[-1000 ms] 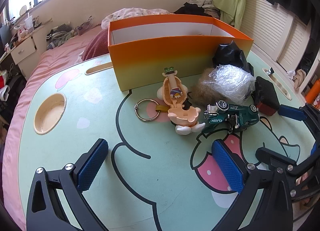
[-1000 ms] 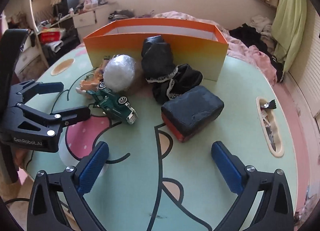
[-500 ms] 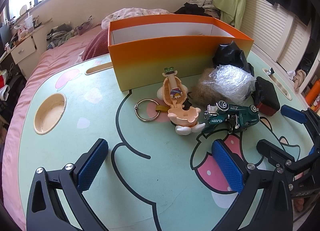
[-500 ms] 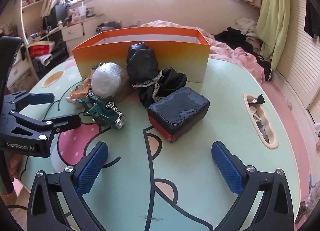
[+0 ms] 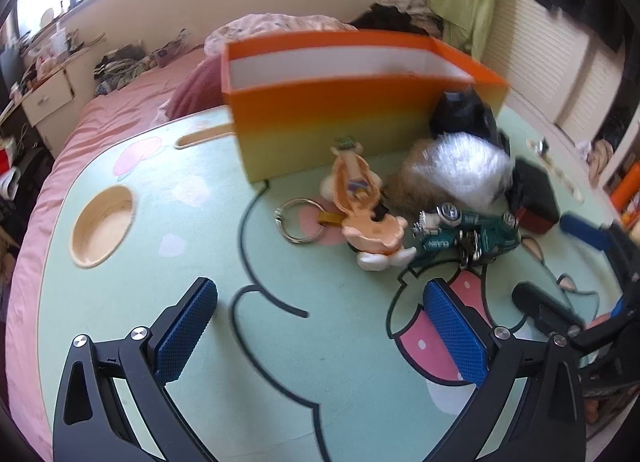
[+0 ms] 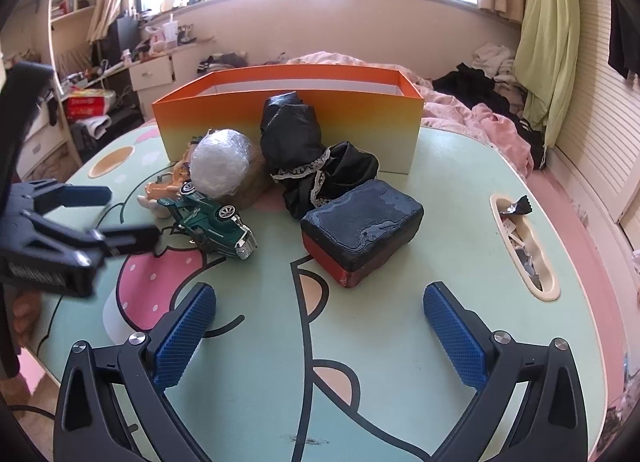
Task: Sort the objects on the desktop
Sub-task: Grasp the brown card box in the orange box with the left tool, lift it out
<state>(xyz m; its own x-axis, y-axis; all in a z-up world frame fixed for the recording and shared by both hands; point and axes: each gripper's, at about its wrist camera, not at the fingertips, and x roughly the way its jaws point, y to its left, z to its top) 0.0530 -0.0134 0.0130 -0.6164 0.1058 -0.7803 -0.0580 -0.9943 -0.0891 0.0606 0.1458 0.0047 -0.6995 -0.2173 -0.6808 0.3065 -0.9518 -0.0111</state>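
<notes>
Both tools hover above the table [image 6: 460,166] with jaws spread wide and holding nothing: the left gripper [image 5: 320,326] faces the keyring figure [image 5: 362,206], and the right gripper [image 6: 320,326] faces the black-and-red block [image 6: 362,228]. The items lie clustered against the front wall of the orange box [image 6: 288,118], likely staged for transfer into it. The green toy car [image 6: 212,218] sits between the two approaches.
</notes>
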